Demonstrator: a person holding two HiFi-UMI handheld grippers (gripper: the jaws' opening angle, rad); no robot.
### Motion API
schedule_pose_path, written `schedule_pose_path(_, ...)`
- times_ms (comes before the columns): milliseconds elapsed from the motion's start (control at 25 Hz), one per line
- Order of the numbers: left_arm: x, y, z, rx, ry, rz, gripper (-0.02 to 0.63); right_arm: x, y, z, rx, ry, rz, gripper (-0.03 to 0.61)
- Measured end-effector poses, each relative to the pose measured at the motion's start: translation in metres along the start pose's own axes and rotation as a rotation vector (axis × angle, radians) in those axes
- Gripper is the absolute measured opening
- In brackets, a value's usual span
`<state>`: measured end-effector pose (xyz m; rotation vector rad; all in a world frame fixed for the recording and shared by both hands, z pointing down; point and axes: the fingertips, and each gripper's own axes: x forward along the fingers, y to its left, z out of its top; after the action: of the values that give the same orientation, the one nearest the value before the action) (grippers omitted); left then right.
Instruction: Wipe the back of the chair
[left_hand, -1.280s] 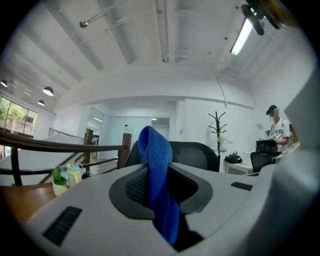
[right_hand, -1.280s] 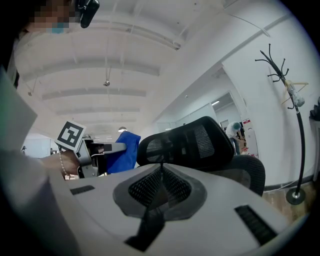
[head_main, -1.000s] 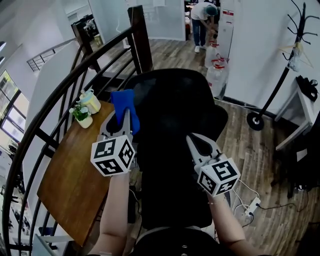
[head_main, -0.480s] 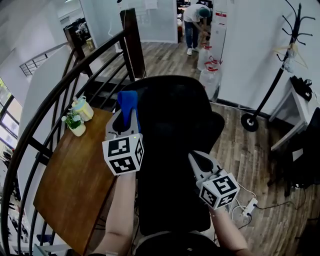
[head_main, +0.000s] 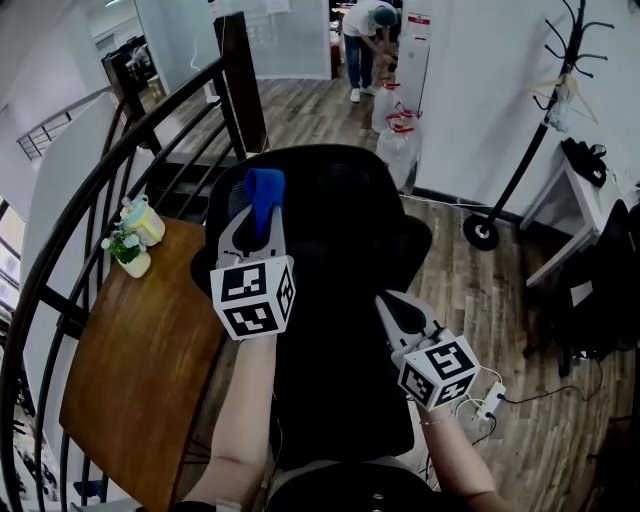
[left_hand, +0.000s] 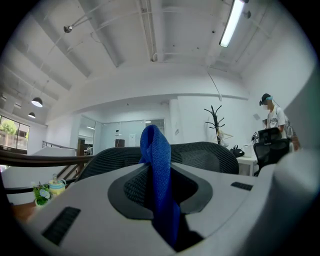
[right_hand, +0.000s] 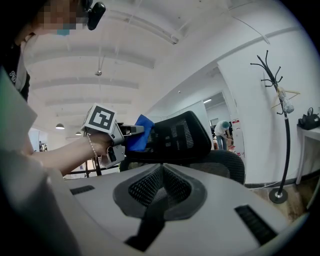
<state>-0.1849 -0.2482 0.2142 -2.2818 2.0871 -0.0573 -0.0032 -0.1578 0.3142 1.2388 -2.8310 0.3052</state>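
Blue cloth at the chair's top edge
Left gripper (head_main: 262, 212) clamps a blue microfibre cloth (head_main: 265, 192) against the black mesh office chair back's (head_main: 345, 225) upper left edge; right gripper (head_main: 390, 303) is closed, empty, lower right.

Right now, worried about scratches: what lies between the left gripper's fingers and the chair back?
The blue cloth, pinched in the left gripper, sticks out toward the chair back; the left gripper view shows it.

office | mesh chair (head_main: 345, 250) | coat stand (head_main: 545, 110) | desk (head_main: 590, 215) | ceiling tube lights (left_hand: 234, 22)
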Motion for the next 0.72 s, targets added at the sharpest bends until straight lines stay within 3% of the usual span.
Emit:
schedule_pose_path(440,0.025,-0.054,0.003,-0.019,-0.015,-0.116,0.075,-0.014,-0.021,0.01,0.007,-0.031,-0.067,0.032)
schedule_pose_path(720,0.034,-0.089,0.003,-0.003,-0.038,-0.149,0.075,-0.023,-0.03,0.009,0.026,-0.033,-0.093,0.032)
